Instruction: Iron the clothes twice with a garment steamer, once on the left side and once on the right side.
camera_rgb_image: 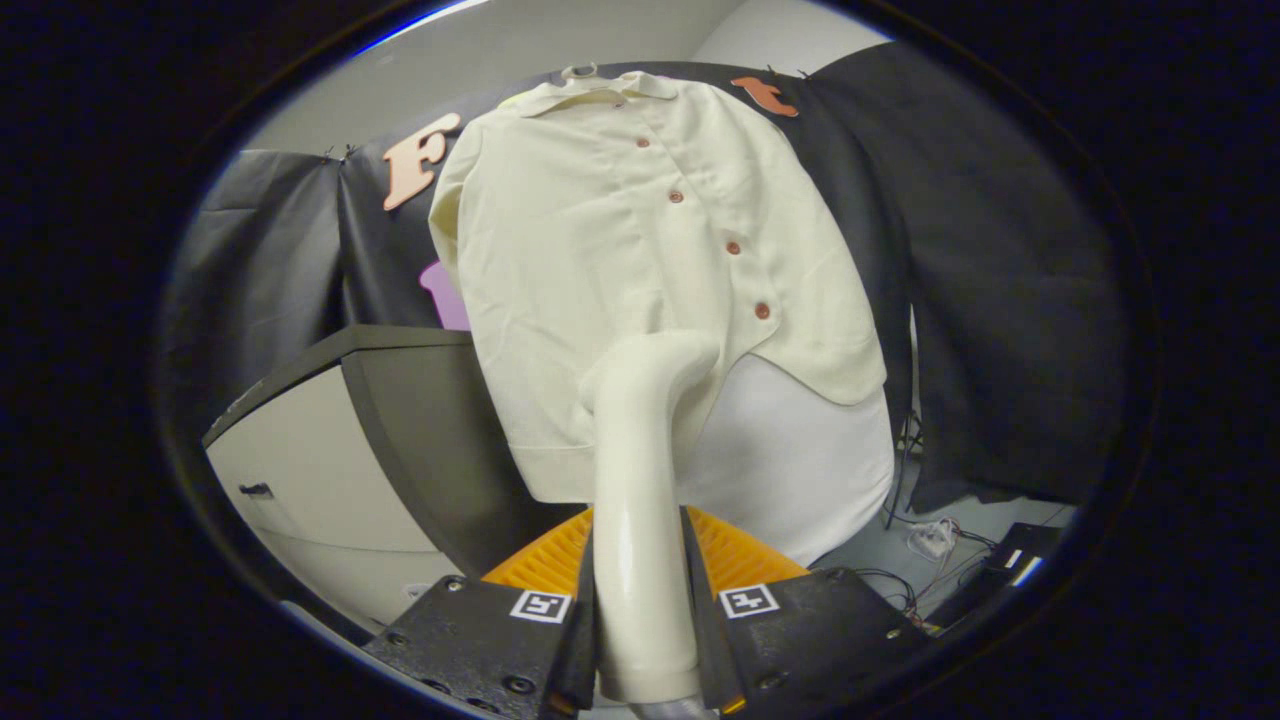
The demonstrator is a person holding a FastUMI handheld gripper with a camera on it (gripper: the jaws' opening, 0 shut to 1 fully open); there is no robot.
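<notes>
**Tongs clamped on the steamer, head low against the shirt**

Tongs [640, 640] hold the garment steamer [640, 480] by its handle, both fingers pressing its sides, so the handle runs straight ahead from between them and bends over at the top, where the head meets the cloth. The shirt [620, 250] hangs beyond the tongs on a hanger [580, 72], its button placket [705, 222] running down slightly to the right of the steamer head. The head sits near the lower hem, on the panel left of the placket, just where the two front panels part over a white backing [800, 460].

Judging from this, the main risk is the smooth, rounded handle turning or slipping in the grip as the head drags on fabric. The head could also catch the open hem edge or a button and bunch the cloth, or push the light shirt sideways so it swings on the hanger.

Room upward along the shirt looks free as far as the collar. To the left of the tongs a cabinet [330, 450] stands close, its dark edge near the shirt's side, which limits a swing that way. To the right, loose cables [930, 540] lie on the floor beside the backing.
</notes>
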